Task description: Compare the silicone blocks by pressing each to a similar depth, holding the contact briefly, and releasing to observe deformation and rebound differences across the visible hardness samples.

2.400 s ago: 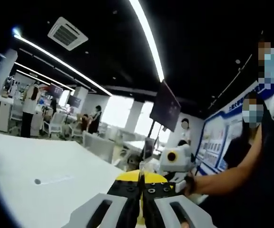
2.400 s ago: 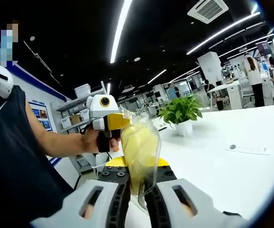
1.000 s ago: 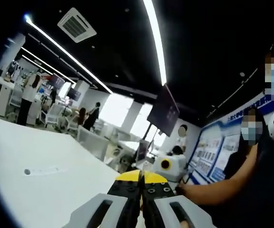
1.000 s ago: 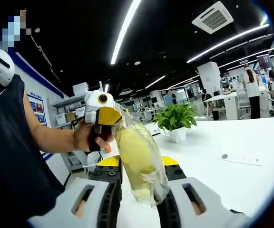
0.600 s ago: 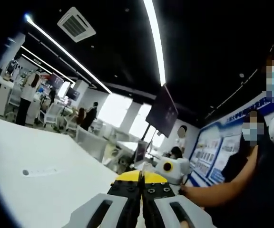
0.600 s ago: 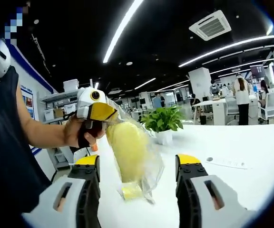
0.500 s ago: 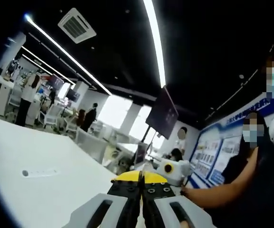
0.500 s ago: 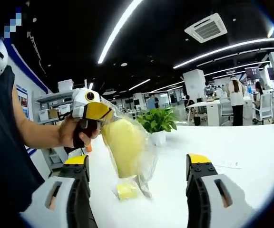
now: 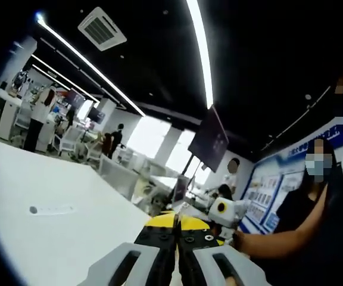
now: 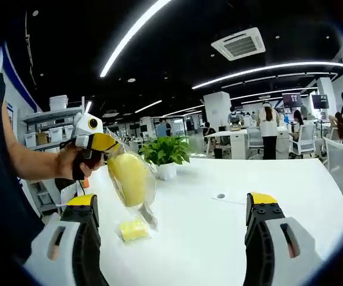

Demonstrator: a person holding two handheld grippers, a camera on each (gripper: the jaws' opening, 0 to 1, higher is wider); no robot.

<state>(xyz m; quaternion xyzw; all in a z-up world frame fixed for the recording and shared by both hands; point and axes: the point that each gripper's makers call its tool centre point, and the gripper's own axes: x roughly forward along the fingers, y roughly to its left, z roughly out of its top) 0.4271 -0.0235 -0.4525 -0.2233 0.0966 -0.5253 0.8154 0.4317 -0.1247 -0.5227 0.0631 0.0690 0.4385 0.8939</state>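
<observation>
A clear plastic bag (image 10: 137, 189) holding a yellow silicone block (image 10: 128, 171) hangs over the white table (image 10: 219, 238). My left gripper (image 10: 103, 143), held by a hand, is shut on the bag's top edge. A small yellow block (image 10: 133, 229) sits at the bag's lower end; I cannot tell whether it is inside the bag or on the table. My right gripper (image 10: 171, 199) is wide open, its jaws apart on either side of the bag and short of it. In the left gripper view my left gripper (image 9: 176, 221) shows its jaws pressed together, and my right gripper (image 9: 225, 210) appears just beyond.
A potted plant (image 10: 165, 156) stands on the table behind the bag. A small round mark (image 10: 220, 195) lies mid-table, also seen as a mark (image 9: 33, 210). Shelves with boxes (image 10: 46, 137) line the left side. People and desks (image 10: 267, 134) are far off.
My right gripper, shut on the bag earlier, has opened wide and drawn back. The bag now hangs from my left gripper alone, farther away and to the left.
</observation>
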